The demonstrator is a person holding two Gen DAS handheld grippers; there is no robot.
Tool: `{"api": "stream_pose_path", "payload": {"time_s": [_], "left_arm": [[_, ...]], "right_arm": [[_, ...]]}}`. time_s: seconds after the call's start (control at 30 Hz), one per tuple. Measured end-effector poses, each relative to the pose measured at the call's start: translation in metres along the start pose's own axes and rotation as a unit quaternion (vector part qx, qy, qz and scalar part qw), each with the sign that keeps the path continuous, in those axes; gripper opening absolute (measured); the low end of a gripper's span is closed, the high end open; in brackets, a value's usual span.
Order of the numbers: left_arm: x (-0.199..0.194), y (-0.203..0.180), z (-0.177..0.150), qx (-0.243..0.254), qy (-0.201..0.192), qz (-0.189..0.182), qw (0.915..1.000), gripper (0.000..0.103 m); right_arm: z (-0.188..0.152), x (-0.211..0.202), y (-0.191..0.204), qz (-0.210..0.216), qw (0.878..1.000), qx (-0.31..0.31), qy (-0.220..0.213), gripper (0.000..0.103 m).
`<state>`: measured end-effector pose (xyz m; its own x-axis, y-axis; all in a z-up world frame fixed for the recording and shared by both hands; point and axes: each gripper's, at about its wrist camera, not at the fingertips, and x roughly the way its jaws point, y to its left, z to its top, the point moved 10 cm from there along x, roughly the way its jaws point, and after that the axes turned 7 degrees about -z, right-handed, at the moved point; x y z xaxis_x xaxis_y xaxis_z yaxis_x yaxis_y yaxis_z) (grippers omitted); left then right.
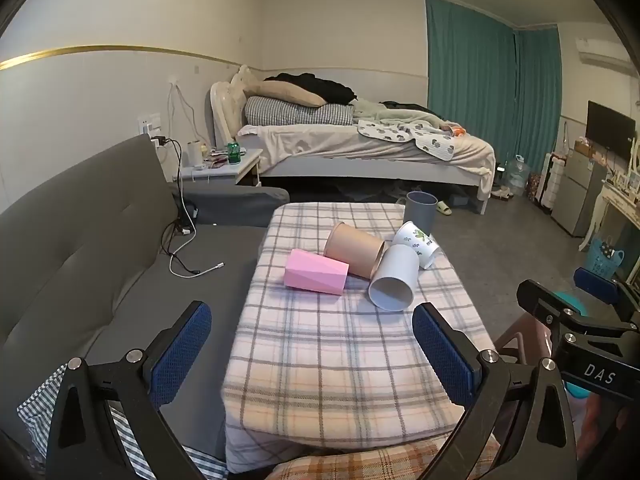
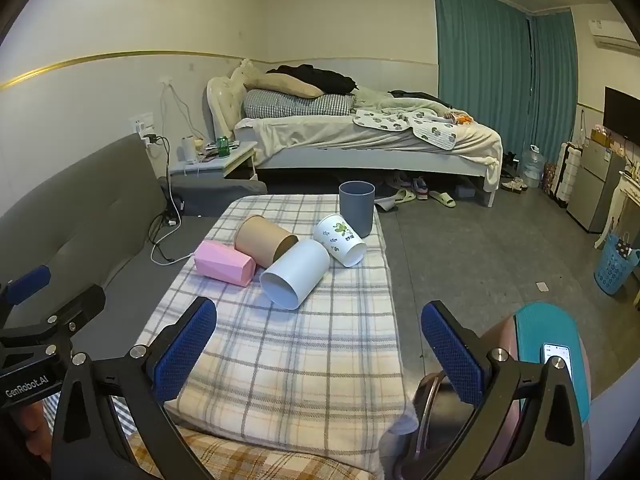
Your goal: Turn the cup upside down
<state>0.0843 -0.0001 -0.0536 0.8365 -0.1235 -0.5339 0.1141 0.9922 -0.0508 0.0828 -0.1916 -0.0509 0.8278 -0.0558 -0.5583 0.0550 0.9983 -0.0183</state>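
Observation:
Several cups sit on a plaid-covered table [image 1: 340, 360] [image 2: 288, 360]. A pink faceted cup [image 1: 316, 272] [image 2: 225, 263], a tan cup [image 1: 354, 250] [image 2: 265, 245], a plain white cup [image 1: 394, 283] [image 2: 295, 272] and a white leaf-print cup [image 1: 418, 243] [image 2: 340, 240] all lie on their sides. A grey cup [image 1: 420, 212] [image 2: 357, 208] stands upright at the far edge. My left gripper [image 1: 312, 354] is open and empty over the near table. My right gripper [image 2: 318, 354] is open and empty near the table's right edge.
A grey sofa [image 1: 92, 240] with cables runs along the left. A bed [image 1: 360, 148] and a nightstand [image 1: 218, 164] stand behind. A phone on a teal stool [image 2: 554, 356] sits at the right. A blue basket [image 2: 612, 264] stands on the floor.

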Motion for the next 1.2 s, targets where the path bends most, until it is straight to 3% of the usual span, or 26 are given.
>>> {"api": "stream_pose_path", "payload": {"time_s": [1.2], "left_arm": [[0.0002, -0.0005, -0.0001, -0.003, 0.0, -0.002, 1.0, 0.103]], "right_arm": [[-0.0001, 0.0001, 0.0016, -0.001, 1.0, -0.002, -0.001, 0.103]]}}
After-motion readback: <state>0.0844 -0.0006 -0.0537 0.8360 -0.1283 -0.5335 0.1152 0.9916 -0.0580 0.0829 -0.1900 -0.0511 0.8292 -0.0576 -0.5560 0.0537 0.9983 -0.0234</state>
